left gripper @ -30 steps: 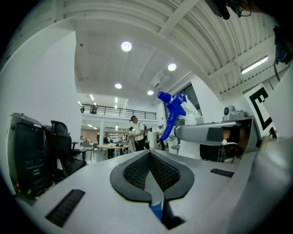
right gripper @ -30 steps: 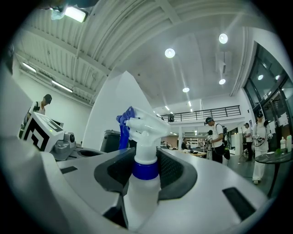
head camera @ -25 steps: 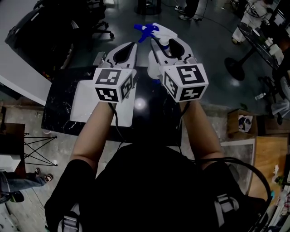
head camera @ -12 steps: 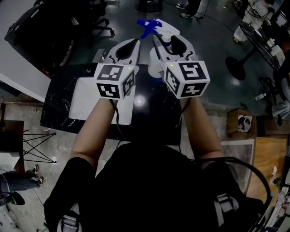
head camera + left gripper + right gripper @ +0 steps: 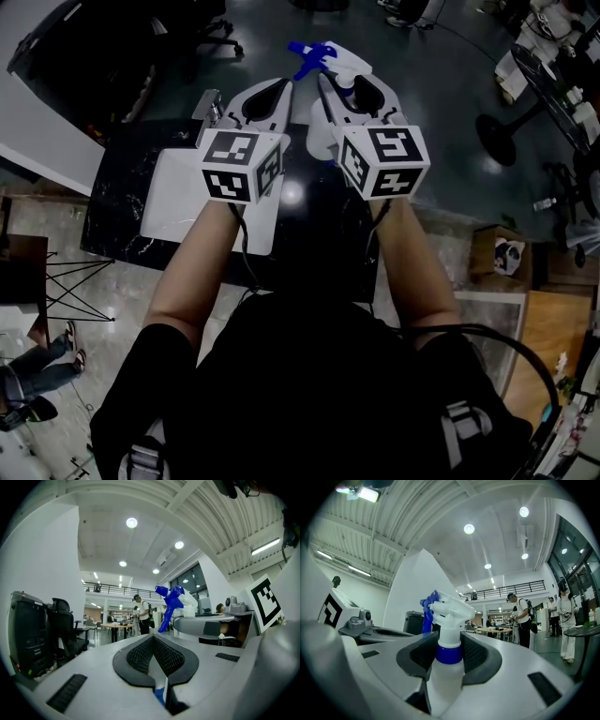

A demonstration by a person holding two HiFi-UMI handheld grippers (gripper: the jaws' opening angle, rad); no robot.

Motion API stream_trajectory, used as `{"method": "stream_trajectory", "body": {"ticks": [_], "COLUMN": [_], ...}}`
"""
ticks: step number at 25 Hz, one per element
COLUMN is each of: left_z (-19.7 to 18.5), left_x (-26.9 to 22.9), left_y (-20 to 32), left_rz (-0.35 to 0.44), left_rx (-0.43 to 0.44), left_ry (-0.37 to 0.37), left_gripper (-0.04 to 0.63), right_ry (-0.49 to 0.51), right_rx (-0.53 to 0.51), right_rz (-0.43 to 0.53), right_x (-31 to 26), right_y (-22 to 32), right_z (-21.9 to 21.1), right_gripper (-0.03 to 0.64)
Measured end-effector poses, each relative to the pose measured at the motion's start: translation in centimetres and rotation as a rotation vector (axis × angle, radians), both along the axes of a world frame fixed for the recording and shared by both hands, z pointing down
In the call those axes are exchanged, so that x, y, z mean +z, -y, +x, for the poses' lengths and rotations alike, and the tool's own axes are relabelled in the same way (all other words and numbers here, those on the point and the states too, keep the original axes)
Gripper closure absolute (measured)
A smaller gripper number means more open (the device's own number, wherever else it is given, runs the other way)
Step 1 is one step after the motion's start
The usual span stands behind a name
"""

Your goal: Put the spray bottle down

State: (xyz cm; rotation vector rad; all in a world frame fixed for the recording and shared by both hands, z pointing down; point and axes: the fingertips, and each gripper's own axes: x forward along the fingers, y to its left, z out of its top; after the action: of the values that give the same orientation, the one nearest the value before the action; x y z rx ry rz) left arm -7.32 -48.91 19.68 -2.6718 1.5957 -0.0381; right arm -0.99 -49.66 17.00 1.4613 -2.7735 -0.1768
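The spray bottle (image 5: 322, 139) is white and translucent, with a white head and a blue trigger (image 5: 309, 56). It stands upright in my right gripper (image 5: 345, 86), whose jaws are shut on its neck above the table's far edge. In the right gripper view the blue collar (image 5: 449, 654) sits between the black pads (image 5: 480, 656). My left gripper (image 5: 272, 94) hovers just left of it, jaws shut with nothing in them. In the left gripper view the left gripper (image 5: 152, 641) shows its pads meeting, and the blue trigger (image 5: 169, 603) lies ahead to the right.
Below both grippers lies a black marble table (image 5: 117, 230) with a white mat (image 5: 173, 197) on its left half. A small metal object (image 5: 208, 105) sits at the table's far left corner. Office chairs (image 5: 211, 37) stand beyond. On the floor at right is a cardboard box (image 5: 500, 253).
Both grippers have sunk slightly and moved a little further over the table. The bottle stays in the right gripper, and the left jaws remain shut.
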Motion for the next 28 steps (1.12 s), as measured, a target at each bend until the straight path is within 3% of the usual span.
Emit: {"method": "stream_trajectory", "body": {"ticks": [28], "left_z": [-3.3], "left_x": [14.0], "left_y": [8.9], "left_rz": [-0.249], "left_rx": [-0.06], "left_ry": [-0.03], "left_gripper": [0.597], "right_ry": [-0.051], "right_rx": [-0.038], "right_rz": [-0.21], "right_x": [13.8], "right_y": [9.2], "right_z": [-3.7], "right_gripper": [0.472]}}
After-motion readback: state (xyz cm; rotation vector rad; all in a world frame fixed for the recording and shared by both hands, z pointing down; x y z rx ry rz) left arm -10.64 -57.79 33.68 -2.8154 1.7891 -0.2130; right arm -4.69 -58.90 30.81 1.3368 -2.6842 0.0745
